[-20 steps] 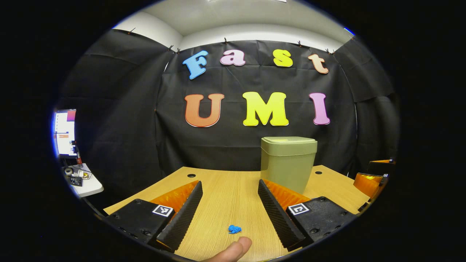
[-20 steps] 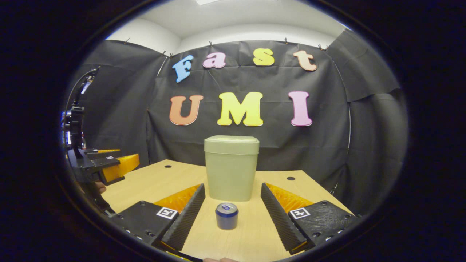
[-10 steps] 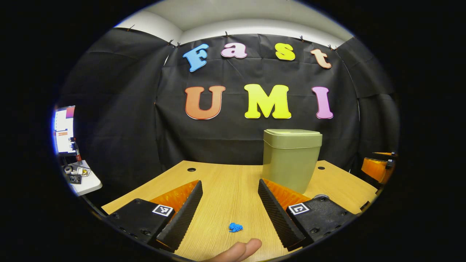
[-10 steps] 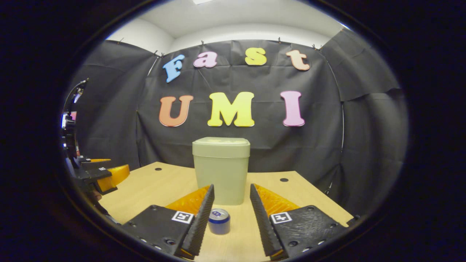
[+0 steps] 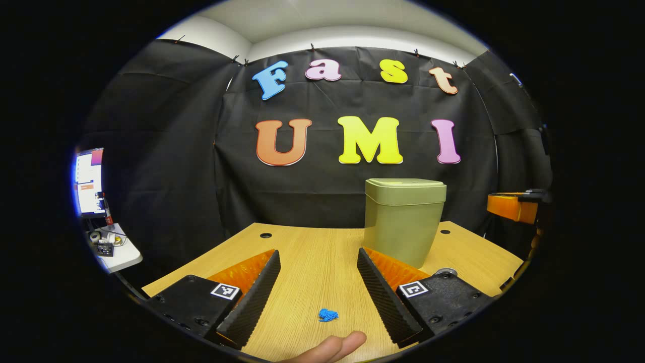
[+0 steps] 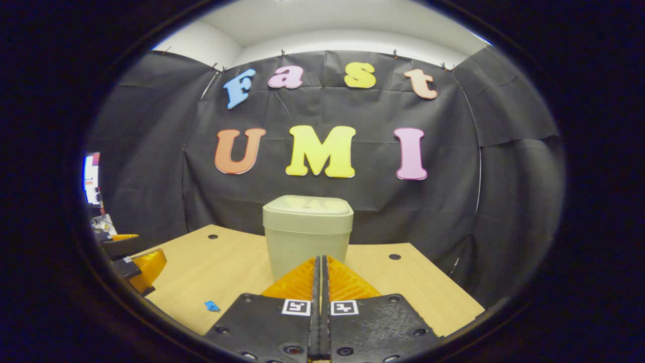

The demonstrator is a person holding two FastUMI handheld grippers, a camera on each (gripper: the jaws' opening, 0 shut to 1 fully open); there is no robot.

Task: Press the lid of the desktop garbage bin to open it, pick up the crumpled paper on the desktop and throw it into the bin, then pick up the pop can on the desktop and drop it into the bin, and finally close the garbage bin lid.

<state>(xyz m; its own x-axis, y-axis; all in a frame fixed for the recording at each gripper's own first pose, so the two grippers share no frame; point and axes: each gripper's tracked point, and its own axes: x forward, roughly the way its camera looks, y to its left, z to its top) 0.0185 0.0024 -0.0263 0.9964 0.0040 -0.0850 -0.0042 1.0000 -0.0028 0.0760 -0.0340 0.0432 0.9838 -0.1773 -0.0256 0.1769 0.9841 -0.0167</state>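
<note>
- Green garbage bin (image 6: 307, 234) upright toward the far side of the wooden desktop (image 5: 312, 262), lid (image 6: 307, 207) down flat on the rim – shut.
- In the right gripper view, right gripper (image 6: 320, 267) dead in line with the bin, fingers pressed together with no gap, tips level with the lower front of the bin's body. Nothing seen pinched between them.
- Contact between those tips and the bin's wall – cannot tell from here.
- In the left gripper view, right gripper (image 5: 511, 207) off to the right of the bin, level with the bin's upper half, clear of it.
- Left gripper (image 5: 317, 259) in the left gripper view with fingers spread wide, bare desktop between them, bin just beyond the right-hand finger.
- Crumpled paper (image 5: 328, 315), a small blue wad, lying on the desktop well in front of the bin and to its left, low between the spread fingers, touching neither.
- Same paper (image 6: 212, 306) in the right gripper view, near the front edge of the desktop, down-left of the bin.
- Left gripper (image 6: 133, 259) there too, at the desktop's left edge, well left of the bin.
- Fingertip of the holding hand (image 5: 332, 348) poking in just below the paper in the left gripper view.
- Sliver of the pop can's top (image 5: 445, 272) peeking over the left gripper's right-hand finger block, in front of the bin's right side.
- Side table with a monitor (image 5: 89, 181) far left of the bin, past the cloth wall.
</note>
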